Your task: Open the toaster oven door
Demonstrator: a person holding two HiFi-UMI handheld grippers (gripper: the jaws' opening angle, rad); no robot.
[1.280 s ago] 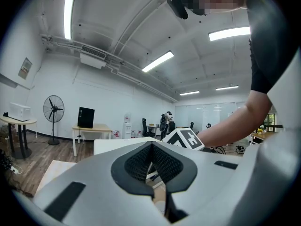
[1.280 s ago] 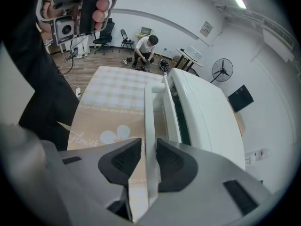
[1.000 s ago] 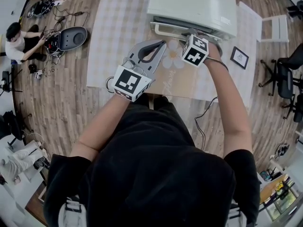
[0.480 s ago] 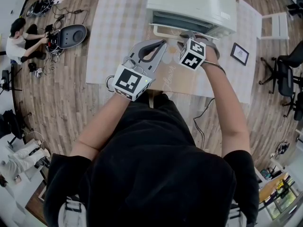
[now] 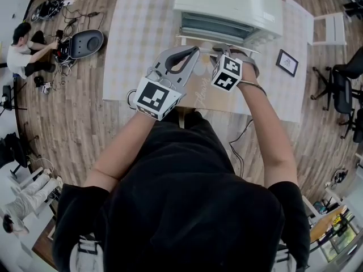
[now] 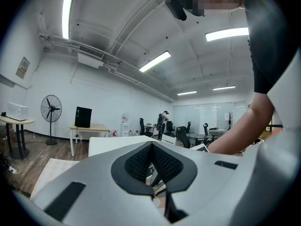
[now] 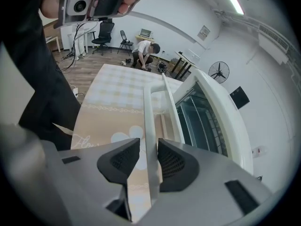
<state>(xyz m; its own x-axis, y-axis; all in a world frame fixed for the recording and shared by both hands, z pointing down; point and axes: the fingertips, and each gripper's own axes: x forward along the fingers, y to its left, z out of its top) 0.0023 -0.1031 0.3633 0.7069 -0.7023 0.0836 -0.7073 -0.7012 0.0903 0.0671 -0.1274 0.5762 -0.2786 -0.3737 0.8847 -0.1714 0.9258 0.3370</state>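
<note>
Looking down on a table (image 5: 136, 38) under a checked cloth, with a pale toaster oven (image 5: 232, 1) at its far edge. Showing the oven's glass door (image 7: 202, 121) tilted partway open toward the person. Hovering level over the near part of the table, left of the oven: left gripper (image 6: 151, 163), pads pressed together on nothing. Pointing steeply down at the door front: right gripper (image 7: 148, 157), pinching the white handle bar (image 7: 149, 119) between its pads. Lying right of the oven: small framed picture (image 5: 287, 67).
</note>
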